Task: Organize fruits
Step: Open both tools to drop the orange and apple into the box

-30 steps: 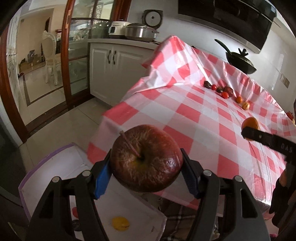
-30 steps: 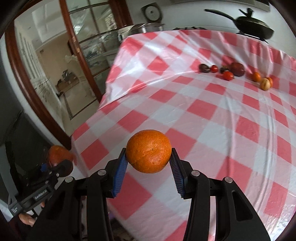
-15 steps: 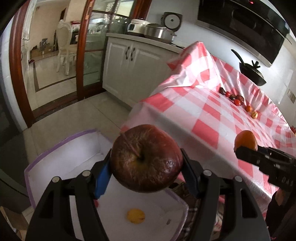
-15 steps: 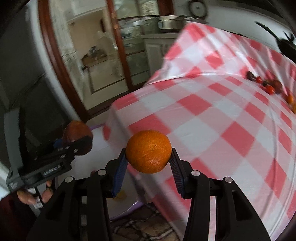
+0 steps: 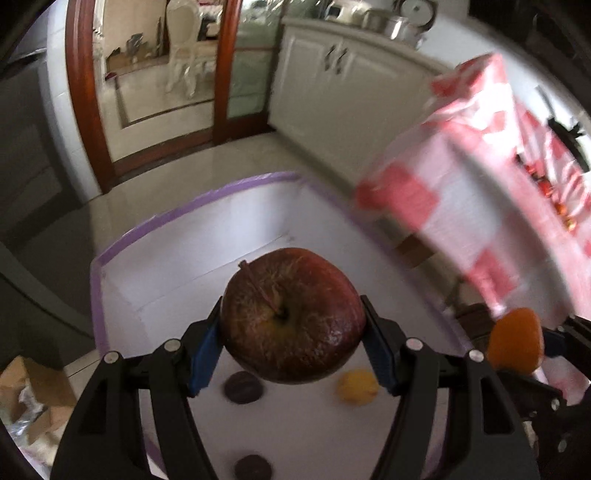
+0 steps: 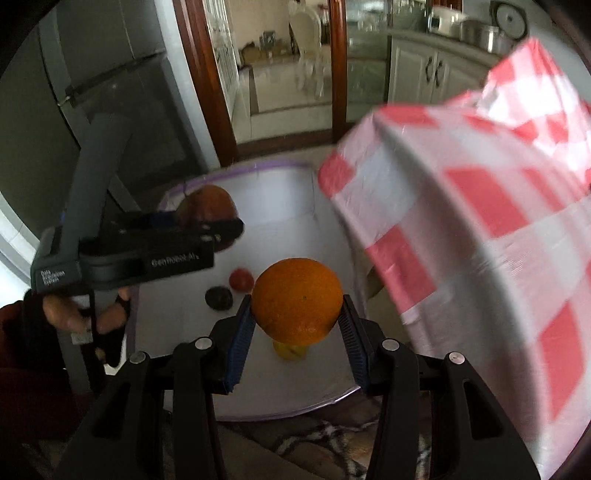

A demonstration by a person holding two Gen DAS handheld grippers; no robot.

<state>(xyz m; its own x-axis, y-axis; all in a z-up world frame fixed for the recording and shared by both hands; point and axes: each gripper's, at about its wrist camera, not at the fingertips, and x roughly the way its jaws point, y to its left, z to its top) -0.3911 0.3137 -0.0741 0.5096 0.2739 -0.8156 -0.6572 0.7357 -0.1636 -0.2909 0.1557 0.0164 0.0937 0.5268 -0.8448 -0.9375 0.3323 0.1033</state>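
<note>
Place: a home kitchen, opening onto a dining room.
Cabinets: white cupboard doors (image 5: 332, 85) under a counter.
Counter: steel pots (image 6: 480, 35) and a cooker up top.
Table: red-and-white checked cloth (image 6: 480, 206) hanging over its corner.
Doorway: wood-framed glass doors (image 6: 288, 66), white chair (image 5: 184, 48) beyond.
Floor: pale glossy tiles (image 5: 229, 162).

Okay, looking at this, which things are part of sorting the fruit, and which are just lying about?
Part of the job:
- apple in the left gripper
- orange in the right gripper
- white bin with small fruits inside
- fruits on the checked tablecloth

Lying about:
- cabinet
- chair
- pots
</note>
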